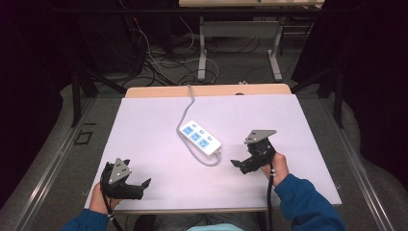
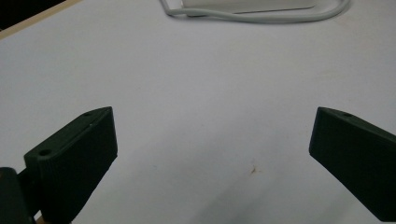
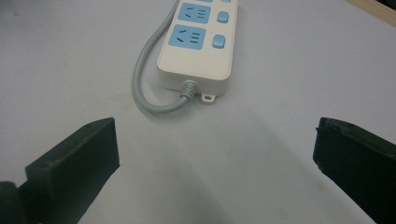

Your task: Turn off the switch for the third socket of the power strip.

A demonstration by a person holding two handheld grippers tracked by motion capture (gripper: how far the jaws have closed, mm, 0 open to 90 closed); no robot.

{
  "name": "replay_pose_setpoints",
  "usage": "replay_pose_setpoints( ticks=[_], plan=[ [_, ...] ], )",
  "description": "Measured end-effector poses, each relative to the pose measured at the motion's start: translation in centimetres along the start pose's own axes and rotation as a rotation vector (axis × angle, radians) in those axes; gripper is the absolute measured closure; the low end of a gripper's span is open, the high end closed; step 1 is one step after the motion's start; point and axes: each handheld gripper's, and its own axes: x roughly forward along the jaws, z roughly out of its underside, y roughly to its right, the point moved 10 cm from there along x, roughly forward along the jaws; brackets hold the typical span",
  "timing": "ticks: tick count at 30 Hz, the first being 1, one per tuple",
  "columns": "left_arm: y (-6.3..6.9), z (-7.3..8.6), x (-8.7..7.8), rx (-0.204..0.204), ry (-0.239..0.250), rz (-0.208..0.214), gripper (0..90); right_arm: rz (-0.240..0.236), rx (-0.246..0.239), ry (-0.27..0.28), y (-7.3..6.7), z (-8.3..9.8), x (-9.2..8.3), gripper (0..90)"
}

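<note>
A: High view first: white power strip point(image 1: 199, 137) lying flat near the middle of the pale lilac table point(image 1: 144, 125), set on a diagonal, far end toward the left, near end toward the right.

B: Any brand or label readable on it?

A: None legible. Three blue socket faces along the top, each paired with a small blue switch. No printed words sharp enough to read in any view.

B: And its cord?

A: Grey cord point(image 1: 186, 103) leaving the near end of the strip, looping back along its left side, then running off over the far table edge.

B: Left gripper?

A: Left gripper point(image 1: 144, 185) close to the near left corner of the table, held in a hand point(image 1: 103, 199), jaws spread wide with nothing between them. Well apart from the strip. Seen from the left gripper view, just bare tabletop between the jaws, the strip and cord far off at the top edge.

B: Right gripper?

A: Right gripper point(image 1: 236, 164) near the strip's near end, to its right, not touching it. Held by a hand point(image 1: 278, 166) in a blue sleeve point(image 1: 308, 202). Jaws likewise released and wide, gripping nothing. From the right gripper view, strip's cord end point(image 3: 196, 60) straight ahead beyond the jaws, with a small mounting tab point(image 3: 208, 98) beside the cord exit.
</note>
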Motion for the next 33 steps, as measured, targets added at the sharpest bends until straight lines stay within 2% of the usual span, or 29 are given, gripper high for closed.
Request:
replay_pose_setpoints(
  ticks=[8, 9, 11, 16, 17, 20, 21, 23, 25, 28, 32, 33],
  plan=[
    [0.0, 0.0, 0.0, 0.000, 0.003, -0.002, 1.0, -0.009, -0.007, 0.008, 0.3, -1.3, 1.2, 0.0],
    [0.0, 0.0, 0.0, 0.003, 0.001, -0.002, 1.0, -0.014, -0.012, -0.013, 0.3, -1.2, 1.2, 0.0],
    [0.0, 0.0, 0.0, 0.003, 0.000, 0.000, 1.0, -0.010, -0.012, 0.003, 0.5, -1.9, 1.8, 0.0],
    [0.0, 0.0, 0.0, 0.000, -0.002, 0.001, 1.0, -0.018, -0.006, -0.011, 0.6, -2.3, 2.3, 0.0],
    [0.0, 0.0, 0.0, 0.001, 0.001, 0.002, 1.0, -0.021, -0.021, -0.006, 0.7, -2.4, 2.5, 0.0],
    [0.0, -0.1, 0.1, 0.000, 0.003, 0.001, 1.0, -0.021, -0.014, -0.006, 0.7, -2.8, 3.0, 0.1],
    [0.0, -0.1, 0.0, 0.001, 0.003, 0.000, 1.0, -0.019, -0.018, -0.021, 0.8, -2.8, 3.0, 0.1],
    [0.0, -0.1, 0.0, 0.001, 0.003, -0.001, 1.0, -0.020, -0.016, -0.005, 0.9, -3.2, 3.3, 0.2],
    [0.0, -0.1, 0.0, 0.002, 0.003, 0.000, 1.0, -0.015, -0.015, -0.019, 0.9, -3.3, 3.5, 0.6],
    [0.0, -0.1, 0.1, 0.001, 0.004, 0.001, 1.0, -0.012, -0.028, -0.010, 1.0, -3.6, 4.0, 1.3],
    [0.0, -0.1, 0.0, 0.005, -0.002, 0.007, 1.0, -0.031, -0.030, -0.029, 1.0, -3.9, 4.4, 2.1],
    [0.0, -0.1, 0.0, 0.005, -0.002, 0.007, 1.0, -0.019, -0.032, -0.015, 1.1, -4.2, 4.7, 2.0]
  ],
)
